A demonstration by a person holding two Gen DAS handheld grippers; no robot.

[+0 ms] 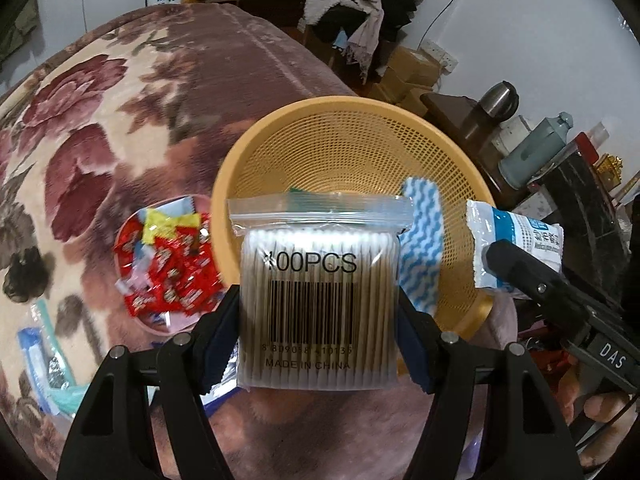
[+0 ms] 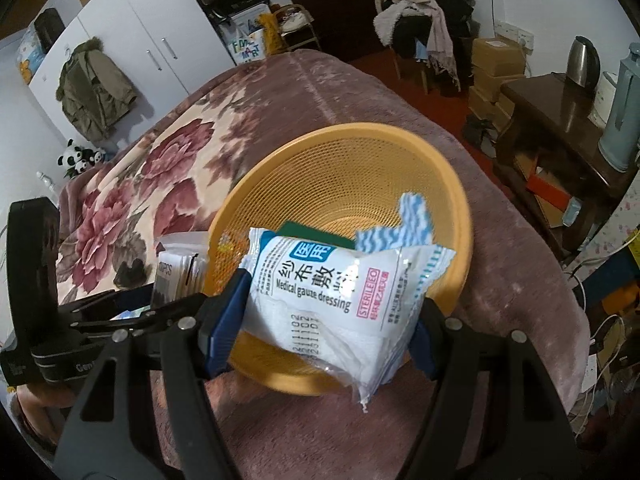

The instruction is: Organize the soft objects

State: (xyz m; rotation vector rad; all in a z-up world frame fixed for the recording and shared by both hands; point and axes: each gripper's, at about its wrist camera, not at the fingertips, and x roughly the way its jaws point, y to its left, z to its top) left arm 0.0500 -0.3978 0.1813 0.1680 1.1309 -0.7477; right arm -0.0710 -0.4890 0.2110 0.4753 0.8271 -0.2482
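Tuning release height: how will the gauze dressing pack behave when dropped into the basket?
Likely light and soft: the gauze dressing pack sags and creases between the right gripper jaws. Its glossy wrapper may slide down the sloped orange basket wall. It probably won't roll.

Left gripper: black plastic frame, two angled arms per side with triangular cut-outs, silver round screws at the pivots. Fingers carry dark blue pads with serrated edges. Right gripper: same black build, same silver screws, blue pads. Its side bears white lettering "DAS", seen from the left wrist camera.
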